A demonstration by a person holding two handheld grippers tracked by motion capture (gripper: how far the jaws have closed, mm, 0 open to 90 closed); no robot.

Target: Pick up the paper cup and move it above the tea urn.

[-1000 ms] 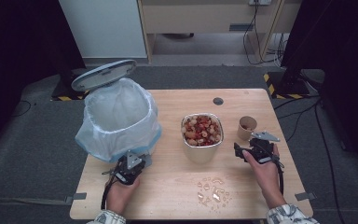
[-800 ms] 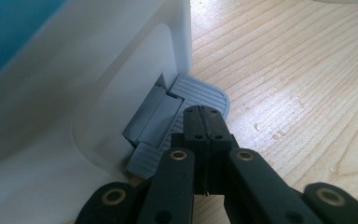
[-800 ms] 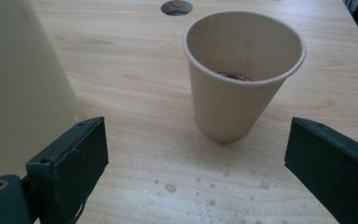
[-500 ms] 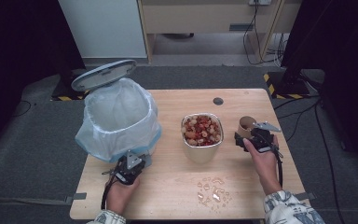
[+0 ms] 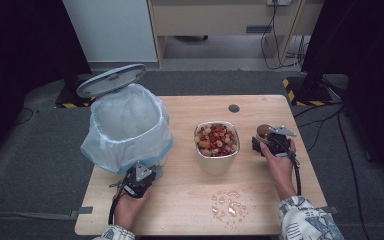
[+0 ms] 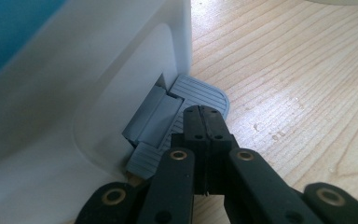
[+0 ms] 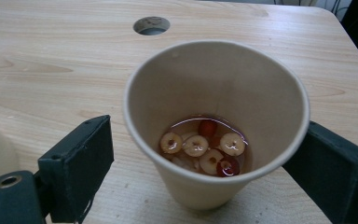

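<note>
A brown paper cup (image 7: 214, 93) stands upright on the wooden table (image 5: 180, 210), holding liquid and several round fruit slices (image 7: 205, 147). My right gripper (image 7: 205, 161) is open with the cup between its jaws; the left jaw stands clear of the cup wall, and the right jaw is at the rim. From above, the right gripper (image 5: 274, 141) sits just behind the cup (image 5: 263, 131). My left gripper (image 6: 204, 114) is shut with nothing in it, its tips on the grey foot pedal (image 6: 200, 91) of the white bin (image 5: 126, 127). In the high view the left gripper (image 5: 139, 179) is at the bin's base.
The bin has a clear bag liner and its lid (image 5: 111, 80) stands open. A white bowl (image 5: 216, 162) full of red and pale fruit stands mid-table, left of the cup. A wet spill (image 5: 227, 202) lies near the front edge. A round hole (image 5: 234, 108) is in the tabletop.
My right gripper has moved forward and now straddles the paper cup. The left gripper has stayed at the bin's pedal.
</note>
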